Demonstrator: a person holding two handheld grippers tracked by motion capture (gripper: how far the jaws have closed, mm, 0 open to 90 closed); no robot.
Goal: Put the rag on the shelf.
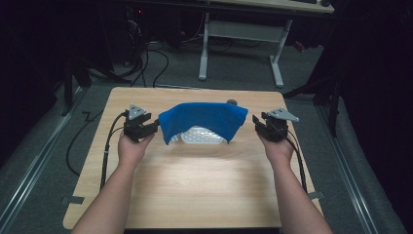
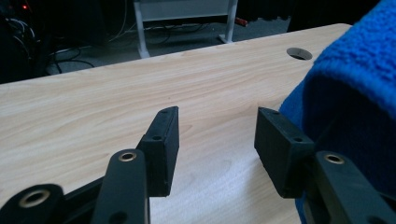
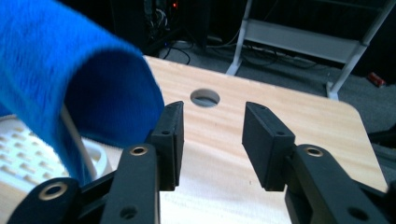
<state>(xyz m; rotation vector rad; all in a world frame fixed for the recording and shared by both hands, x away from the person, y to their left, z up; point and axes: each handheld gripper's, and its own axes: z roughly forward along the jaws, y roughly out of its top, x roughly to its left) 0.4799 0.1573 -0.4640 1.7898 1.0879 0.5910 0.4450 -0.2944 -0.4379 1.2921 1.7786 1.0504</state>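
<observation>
A fluffy blue cloth (image 1: 202,120) is seen draped over a white slatted plastic rack (image 1: 200,136) at mid-table on the light wooden tabletop (image 1: 195,185). The left gripper (image 1: 157,126) is held at the cloth's left end, jaws spread, nothing gripped. The right gripper (image 1: 254,122) is held just off the right end, jaws likewise apart and empty. A round cable hole (image 3: 205,97) is noted behind the cloth.
</observation>
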